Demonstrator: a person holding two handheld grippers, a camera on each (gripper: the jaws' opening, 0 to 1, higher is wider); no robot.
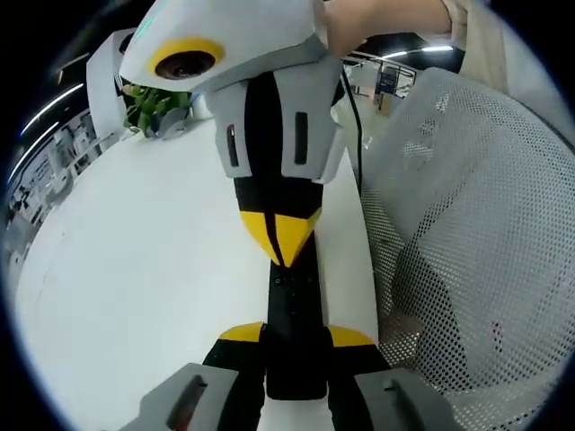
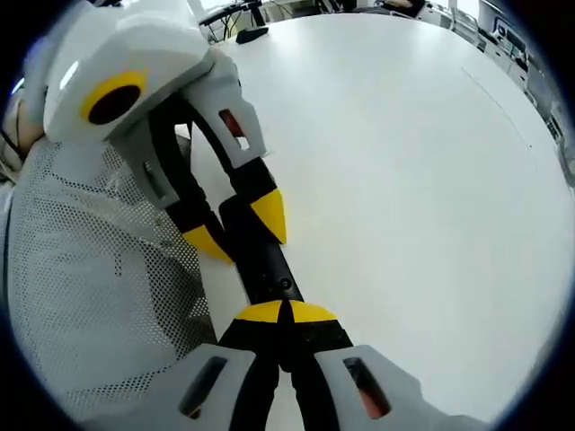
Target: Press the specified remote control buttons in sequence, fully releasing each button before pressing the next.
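Note:
A slim black remote control (image 1: 292, 301) lies lengthwise between the jaws of my left gripper (image 1: 296, 337), which is shut on its sides just above the white table. My right gripper (image 1: 283, 235) comes in from the top of the left gripper view, shut, with its joined yellow tips touching the remote's far upper face. In the right gripper view, my right gripper (image 2: 285, 312) rests its shut tips on the remote (image 2: 265, 260) beside a small round button. The left gripper (image 2: 238, 229) reaches in from the upper left and clamps the remote's other end.
The white table (image 1: 135, 260) spreads wide to the left of the left gripper view and across the right gripper view (image 2: 422, 180). A white mesh chair back (image 1: 467, 224) stands close at the table's edge. A green plant (image 1: 157, 108) sits at the far end. A hand (image 1: 377, 22) holds the right gripper.

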